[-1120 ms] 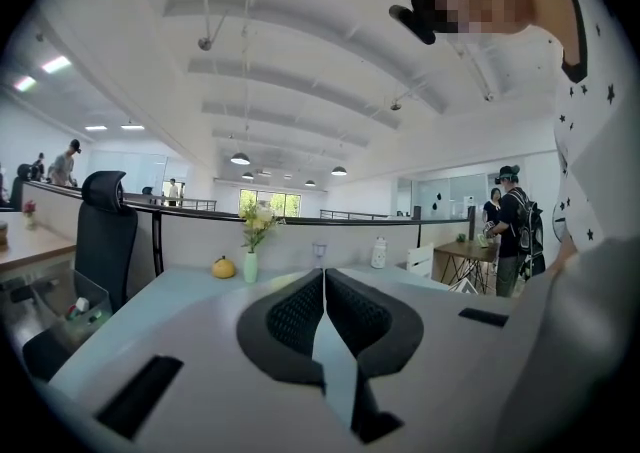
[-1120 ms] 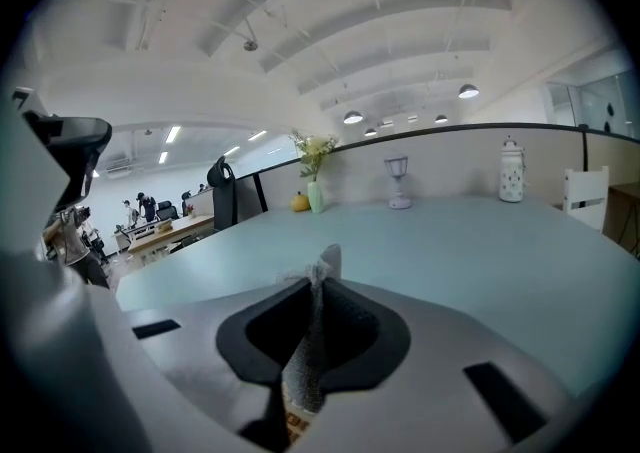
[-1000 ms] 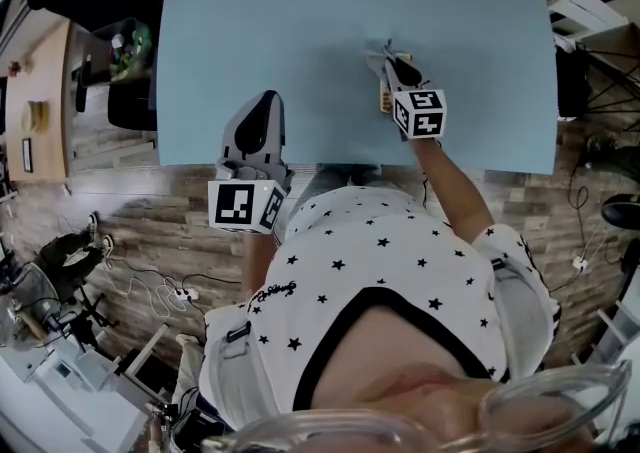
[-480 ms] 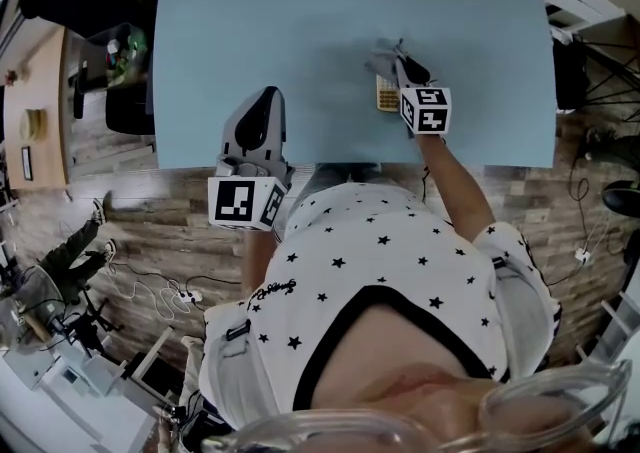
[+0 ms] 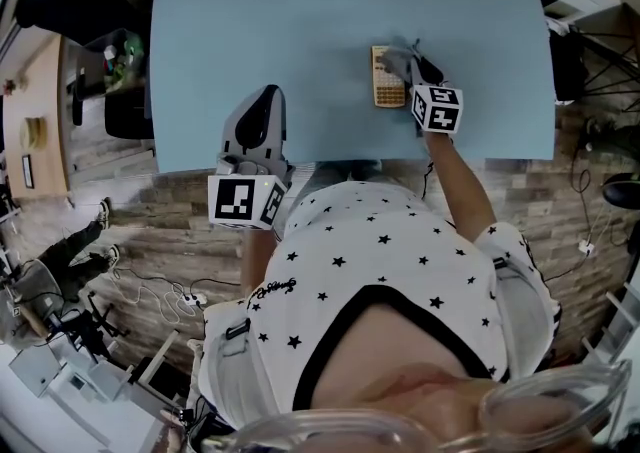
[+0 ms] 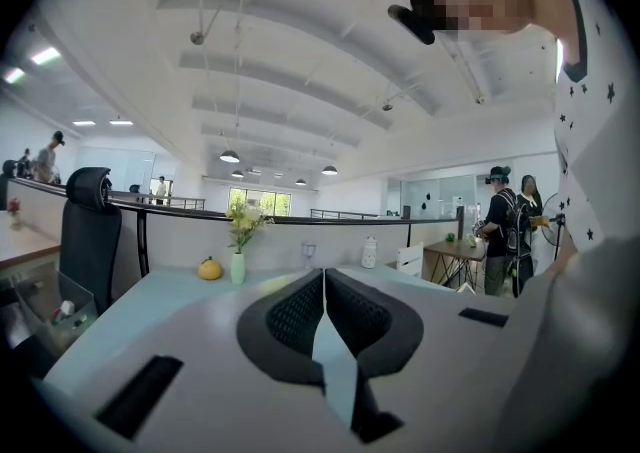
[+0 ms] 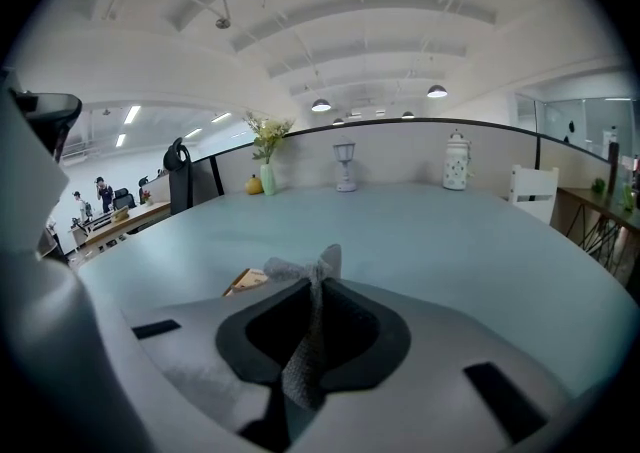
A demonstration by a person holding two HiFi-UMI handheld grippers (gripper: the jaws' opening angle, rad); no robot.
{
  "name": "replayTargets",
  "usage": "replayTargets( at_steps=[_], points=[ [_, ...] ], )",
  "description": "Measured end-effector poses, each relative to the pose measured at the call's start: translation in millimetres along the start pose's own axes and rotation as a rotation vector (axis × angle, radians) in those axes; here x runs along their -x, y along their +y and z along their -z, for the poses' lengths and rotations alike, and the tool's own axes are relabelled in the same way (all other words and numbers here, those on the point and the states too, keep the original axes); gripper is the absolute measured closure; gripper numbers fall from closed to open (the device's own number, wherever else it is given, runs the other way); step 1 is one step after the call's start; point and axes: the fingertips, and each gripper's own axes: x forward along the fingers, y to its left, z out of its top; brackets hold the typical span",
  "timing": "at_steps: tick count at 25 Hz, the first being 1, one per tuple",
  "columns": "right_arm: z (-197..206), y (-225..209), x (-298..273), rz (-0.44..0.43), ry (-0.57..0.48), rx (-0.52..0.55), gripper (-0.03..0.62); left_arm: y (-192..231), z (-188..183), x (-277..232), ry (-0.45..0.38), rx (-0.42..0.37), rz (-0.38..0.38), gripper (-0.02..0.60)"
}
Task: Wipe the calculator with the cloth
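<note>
A tan calculator lies flat on the light blue table, near its front right part. My right gripper is shut on a grey cloth, and the cloth hangs at the calculator's right edge. In the right gripper view the cloth is pinched between the jaws of the right gripper, with a corner of the calculator showing just left of them. My left gripper rests at the table's front edge, shut and empty; its pads meet in the left gripper view.
At the table's far edge stand a vase of flowers, a small orange object, a glass and a white jar. A black office chair is at the table's left side. People stand far off.
My right gripper with the cloth has slid to the right and slightly away, off the calculator, which now shows uncovered. The left gripper has stayed still.
</note>
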Motion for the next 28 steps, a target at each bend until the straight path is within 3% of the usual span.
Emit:
replayTargets(
  at_steps=[8, 14, 22, 28],
  points=[
    [8, -21, 13, 0.056, 0.001, -0.029, 0.563, -6, -1, -5, -0.002, -0.005, 0.032, 0.549],
    [0, -19, 21, 0.051, -0.035, -0.055, 0.563, -8, -3, -8, -0.005, -0.006, 0.054, 0.549],
    [-38, 33, 37, -0.093, -0.136, -0.069, 0.563, -13, -4, -14, -0.017, -0.007, 0.086, 0.549],
    [-33, 86, 32, -0.214, -0.109, 0.002, 0.563, -12, -6, -13, -0.021, -0.008, 0.079, 0.549]
  ],
)
